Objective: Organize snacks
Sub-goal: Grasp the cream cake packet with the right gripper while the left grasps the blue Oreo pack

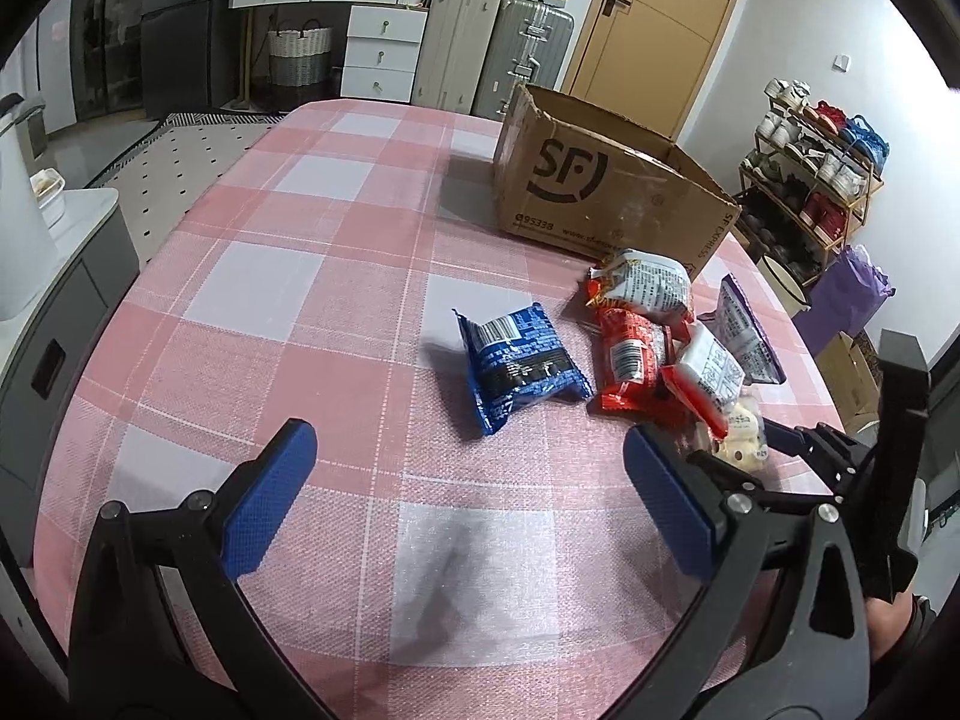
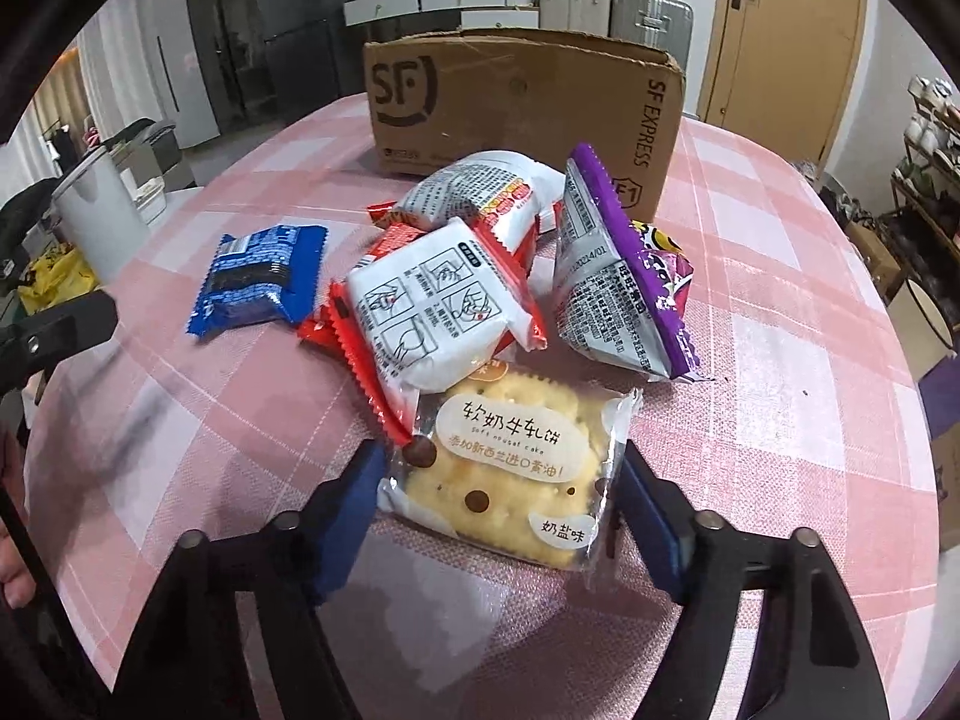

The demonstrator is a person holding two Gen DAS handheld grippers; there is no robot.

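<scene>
Box writing: the cardboard box (image 2: 522, 102), upper middle of the right wrist view, bears a black "SF" logo and "SF EXPRESS" down its side; its top rim is torn and open.
Biscuit label: the clear biscuit packet (image 2: 510, 474) reads "Soft nougat cake" under Chinese characters; round pale crackers show through the film.
Other packets: one blue packet (image 2: 258, 279) with a barcode, lying apart to the left; one white-and-red packet (image 2: 432, 306) printed with four instruction drawings; one white-and-orange packet (image 2: 480, 186) behind it; one purple packet (image 2: 618, 276) standing tilted; one red packet (image 1: 630, 360) with a barcode, clear in the left wrist view.
Count: six crinkled foil or film packets, one box.
Surface: cloth (image 2: 780, 360) of woven pink-and-white check.
Right hand-held gripper (image 2: 501, 510): blue ribbed pads press both sides of the biscuit packet, low in the frame.
Left hand-held gripper (image 1: 468, 498): jaws spread wide over bare cloth, nothing between them.
</scene>
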